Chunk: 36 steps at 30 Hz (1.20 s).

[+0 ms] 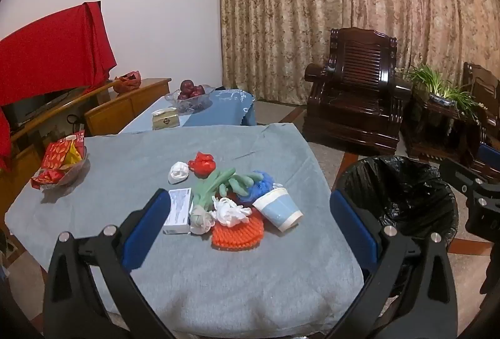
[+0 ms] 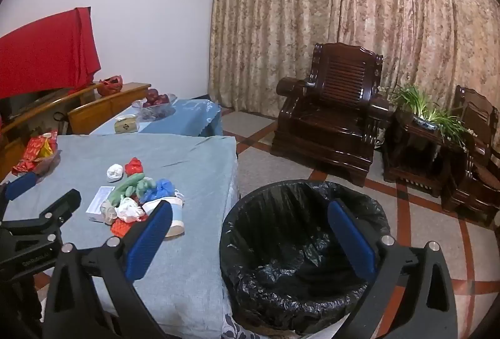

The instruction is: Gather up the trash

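A pile of trash lies on the grey-clothed table (image 1: 187, 276): a tipped blue paper cup (image 1: 278, 209), a white box (image 1: 178, 210), crumpled white tissue (image 1: 230, 211), an orange mesh piece (image 1: 238, 235), green (image 1: 218, 182) and blue (image 1: 262, 185) scraps, a red wad (image 1: 203, 163) and a white wad (image 1: 178, 171). My left gripper (image 1: 250, 229) is open and empty, above the table's near side facing the pile. My right gripper (image 2: 250, 242) is open and empty above the black-lined trash bin (image 2: 300, 260), which stands right of the table. The pile also shows in the right wrist view (image 2: 134, 204).
A glass bowl of red snack packets (image 1: 62, 164) sits at the table's left edge. Beyond is a blue-clothed table with an apple bowl (image 1: 190, 95) and a tissue box (image 1: 165, 118). Dark wooden armchairs (image 2: 331, 113) and a potted plant (image 2: 428, 110) stand at the right.
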Tool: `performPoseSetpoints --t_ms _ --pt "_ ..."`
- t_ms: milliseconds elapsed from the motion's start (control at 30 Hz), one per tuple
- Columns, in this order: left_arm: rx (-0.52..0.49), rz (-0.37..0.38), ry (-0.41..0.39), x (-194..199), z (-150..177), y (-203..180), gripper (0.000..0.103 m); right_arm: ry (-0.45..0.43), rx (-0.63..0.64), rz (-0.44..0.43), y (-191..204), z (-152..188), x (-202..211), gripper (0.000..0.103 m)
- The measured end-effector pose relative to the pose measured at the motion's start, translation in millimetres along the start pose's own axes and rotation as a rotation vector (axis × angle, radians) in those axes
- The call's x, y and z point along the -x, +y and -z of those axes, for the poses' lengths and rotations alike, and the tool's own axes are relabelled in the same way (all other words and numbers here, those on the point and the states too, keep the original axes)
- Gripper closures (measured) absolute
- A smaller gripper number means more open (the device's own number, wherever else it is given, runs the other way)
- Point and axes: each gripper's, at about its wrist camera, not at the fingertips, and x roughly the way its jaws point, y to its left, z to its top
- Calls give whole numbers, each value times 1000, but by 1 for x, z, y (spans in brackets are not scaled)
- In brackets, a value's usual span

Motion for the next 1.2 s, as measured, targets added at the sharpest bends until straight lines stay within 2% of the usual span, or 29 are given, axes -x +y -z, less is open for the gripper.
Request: performPoseSetpoints --t_ms 1200 --pt "-4 -5 7 0 0 0 5 2 0 0 1 0 0 6"
